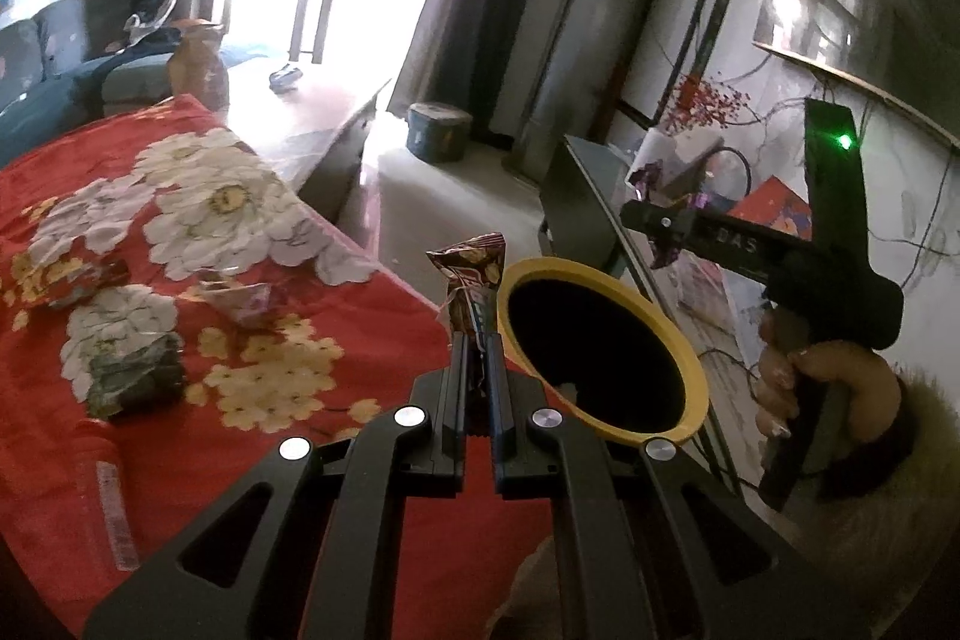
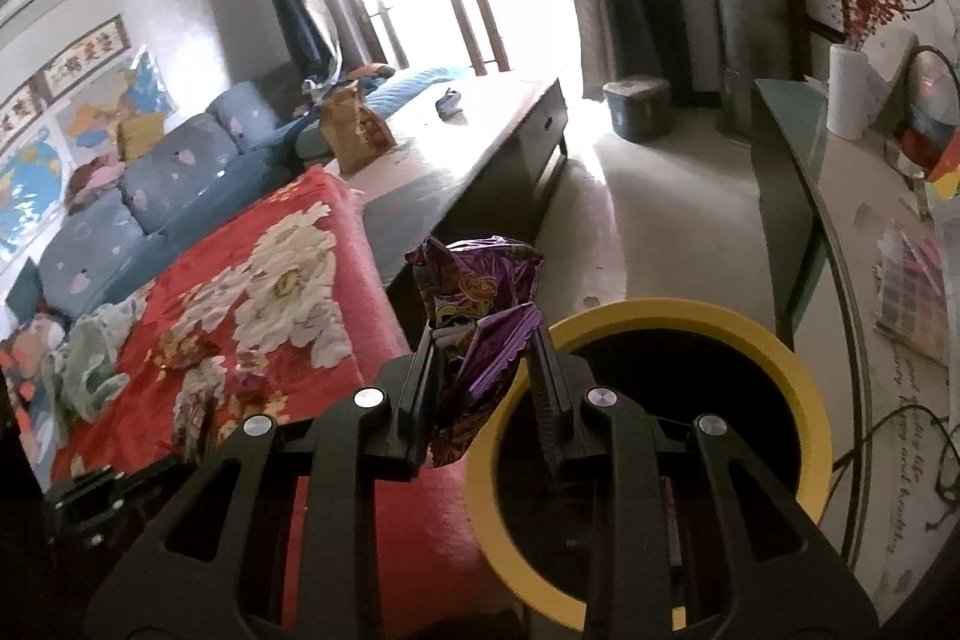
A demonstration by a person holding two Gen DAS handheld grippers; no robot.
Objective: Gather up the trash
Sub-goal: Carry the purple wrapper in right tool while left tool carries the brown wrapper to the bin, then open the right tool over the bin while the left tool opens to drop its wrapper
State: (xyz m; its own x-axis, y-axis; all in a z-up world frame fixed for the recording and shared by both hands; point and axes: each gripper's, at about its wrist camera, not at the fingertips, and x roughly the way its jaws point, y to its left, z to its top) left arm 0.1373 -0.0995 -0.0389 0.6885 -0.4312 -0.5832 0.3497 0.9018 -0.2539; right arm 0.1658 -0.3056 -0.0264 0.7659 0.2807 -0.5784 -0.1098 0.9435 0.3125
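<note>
Two wrappers are gripped: in the left wrist view the left gripper (image 1: pixel 477 340) pinches a brown snack wrapper (image 1: pixel 474 286) mid-frame, just left of the yellow-rimmed bin (image 1: pixel 690 358). In the right wrist view the right gripper (image 2: pixel 483 346) clamps a crumpled purple wrapper (image 2: pixel 474 292) at centre, beside the bin's rim (image 2: pixel 798 370), lower right.
</note>
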